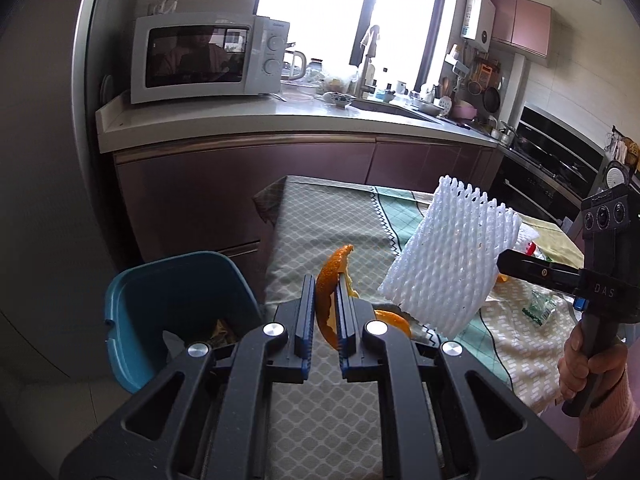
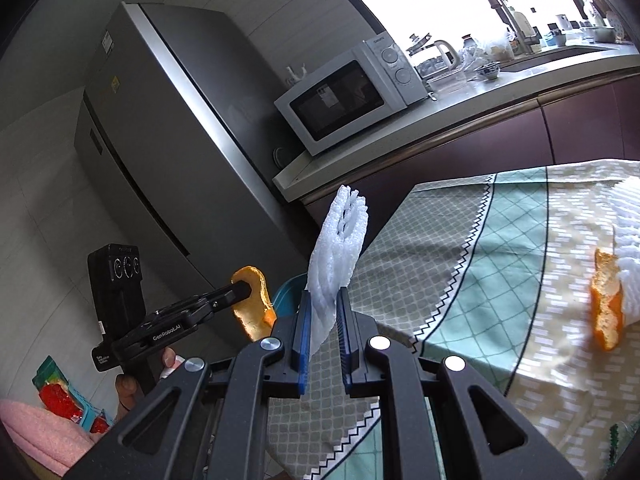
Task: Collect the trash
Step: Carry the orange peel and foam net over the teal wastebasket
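My left gripper (image 1: 325, 285) is shut on a curled strip of orange peel (image 1: 332, 268), held above the table's near-left corner. That peel (image 2: 252, 304) and the left gripper (image 2: 240, 290) also show at the left of the right wrist view. My right gripper (image 2: 325, 296) is shut on a white foam fruit net (image 2: 338, 248) that stands upright between its pads. In the left wrist view the net (image 1: 448, 256) hangs over the tablecloth from the right gripper (image 1: 504, 262). A blue trash bin (image 1: 168, 308) stands on the floor left of the table, with some scraps inside.
On the patterned tablecloth (image 2: 500, 240) lie another orange peel (image 2: 608, 312), a second foam net (image 2: 630, 248) and a crumpled green-white wrapper (image 1: 538, 308). A kitchen counter (image 1: 280, 120) with a microwave (image 1: 208, 62) runs behind. A grey fridge (image 2: 152, 152) stands beside it.
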A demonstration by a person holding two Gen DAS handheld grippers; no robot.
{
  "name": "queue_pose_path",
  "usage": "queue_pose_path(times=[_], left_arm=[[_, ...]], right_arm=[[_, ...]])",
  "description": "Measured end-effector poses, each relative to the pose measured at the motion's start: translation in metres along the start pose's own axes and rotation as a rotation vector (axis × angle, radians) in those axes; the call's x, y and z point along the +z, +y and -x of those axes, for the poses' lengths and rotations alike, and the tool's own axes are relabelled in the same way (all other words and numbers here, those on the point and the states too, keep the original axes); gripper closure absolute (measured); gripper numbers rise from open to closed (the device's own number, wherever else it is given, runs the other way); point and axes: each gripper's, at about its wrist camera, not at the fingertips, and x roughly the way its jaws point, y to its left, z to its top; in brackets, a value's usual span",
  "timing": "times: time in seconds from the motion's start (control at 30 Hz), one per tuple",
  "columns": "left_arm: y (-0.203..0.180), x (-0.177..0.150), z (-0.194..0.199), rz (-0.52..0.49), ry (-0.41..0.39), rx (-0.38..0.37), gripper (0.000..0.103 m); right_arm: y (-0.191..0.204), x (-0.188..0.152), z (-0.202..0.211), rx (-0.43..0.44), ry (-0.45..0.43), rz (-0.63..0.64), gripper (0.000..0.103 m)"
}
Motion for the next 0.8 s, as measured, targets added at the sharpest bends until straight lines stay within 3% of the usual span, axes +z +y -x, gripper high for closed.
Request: queue_pose_path(times=[0.47, 0.8], left_arm=[[0.088, -0.004, 0.017, 0.109, -0.016, 0.160, 0.093], [0.126, -0.011, 0.000, 0.164, 0.020, 0.217, 0.093]], right_arm=[[0.035, 0.017, -0.080, 0.088, 0.116, 0.071, 0.092], [0.047, 0.022, -0.143, 0.067, 0.214, 0.091, 0.092]])
